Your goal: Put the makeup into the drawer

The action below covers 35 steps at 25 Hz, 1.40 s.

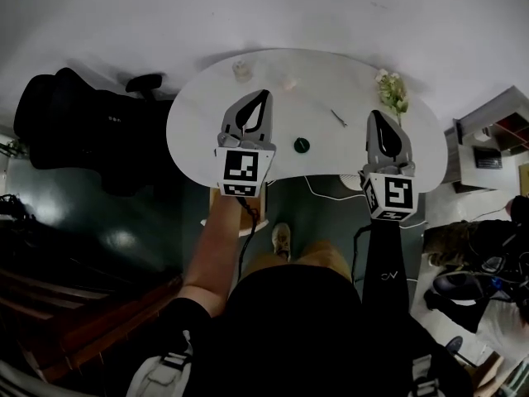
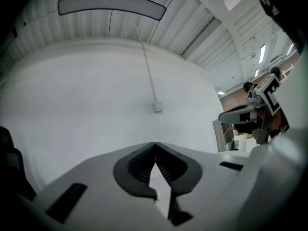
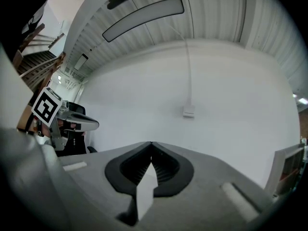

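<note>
— Over the near edge of the white table [image 1: 194, 131], 2 tools hang level. Left gripper [image 1: 264, 96]: jaws together, nothing between. Right gripper [image 1: 377, 114]: likewise closed and empty. Each gripper view shows the tips meeting against a bare wall.

— Where is the makeup?

— On the tabletop, ahead of the tips, 4 small pieces, none touched. A dark round disc [image 1: 302, 145] lies between the 2 grippers, and a thin stick [image 1: 339, 118] is near the right one. A pale little jar [image 1: 240, 70] and a pinkish bit [image 1: 288, 82] sit at the far edge. That these are the makeup is my judgement. A flower sprig [image 1: 393, 92] stands far right.

— Drawer?

— Cannot pick it out for certain. A tan shape [image 1: 221, 209] under the table rim, below the left gripper, may be it.

— Step in hand, and how to do it well?

— Approach, I judge. Part the jaws before arriving and come in low. Take the disc across its rim. Pinch the stick at mid-length, since it lies flat and could skid.

— Materials?

— Table: smooth, matt, kidney-shaped. Gripper shells: grey moulded plastic. Pads [image 2: 137, 165]: black, ribbed, likely grippy. Disc and jar look hard, but both are too small to say more.
</note>
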### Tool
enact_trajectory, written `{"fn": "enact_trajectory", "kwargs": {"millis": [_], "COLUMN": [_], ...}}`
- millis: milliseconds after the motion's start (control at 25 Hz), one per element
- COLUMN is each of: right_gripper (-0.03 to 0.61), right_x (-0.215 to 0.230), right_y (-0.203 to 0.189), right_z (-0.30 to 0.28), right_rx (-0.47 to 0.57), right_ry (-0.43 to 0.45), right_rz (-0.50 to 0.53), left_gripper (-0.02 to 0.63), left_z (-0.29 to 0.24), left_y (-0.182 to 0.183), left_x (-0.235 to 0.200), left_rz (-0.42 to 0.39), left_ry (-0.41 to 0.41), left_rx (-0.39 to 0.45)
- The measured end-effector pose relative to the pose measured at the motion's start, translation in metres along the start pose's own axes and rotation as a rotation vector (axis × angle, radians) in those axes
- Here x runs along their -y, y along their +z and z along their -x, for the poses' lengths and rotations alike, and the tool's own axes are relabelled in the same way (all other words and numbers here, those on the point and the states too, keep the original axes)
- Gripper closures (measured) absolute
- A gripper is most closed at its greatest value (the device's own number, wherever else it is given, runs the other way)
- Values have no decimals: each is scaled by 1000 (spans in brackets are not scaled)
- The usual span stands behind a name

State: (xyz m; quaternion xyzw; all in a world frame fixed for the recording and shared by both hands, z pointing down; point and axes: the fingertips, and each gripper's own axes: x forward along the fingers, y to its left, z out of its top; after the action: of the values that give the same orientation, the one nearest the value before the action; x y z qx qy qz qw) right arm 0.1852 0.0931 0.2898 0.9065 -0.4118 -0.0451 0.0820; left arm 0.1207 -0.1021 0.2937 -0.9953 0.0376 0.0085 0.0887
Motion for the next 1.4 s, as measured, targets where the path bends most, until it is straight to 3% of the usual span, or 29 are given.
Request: {"fn": "enact_trajectory", "kwargs": {"millis": [360,1120,1240,1400], "right_gripper": [574,574,574,574], "right_x": [21,96,101,106], "right_y": [-9,-71,-82,-93], "right_z": [-53,-214,-226,-237], "right_rx": [31,5,-7,-3], "right_ry": [42,266,284,320], "right_rz": [-17,-64,-75,-72], "left_gripper": [606,605,605,604], "left_z": [-49,-193,-206,-226], "left_y": [-13,-81,-108,-170], "left_x": [-6,-19,-22,-23], "left_rz": [-24,-28,-64,-87], "left_ry": [10,126,139,83], "left_rx": [-26,-181,-279,-515]}}
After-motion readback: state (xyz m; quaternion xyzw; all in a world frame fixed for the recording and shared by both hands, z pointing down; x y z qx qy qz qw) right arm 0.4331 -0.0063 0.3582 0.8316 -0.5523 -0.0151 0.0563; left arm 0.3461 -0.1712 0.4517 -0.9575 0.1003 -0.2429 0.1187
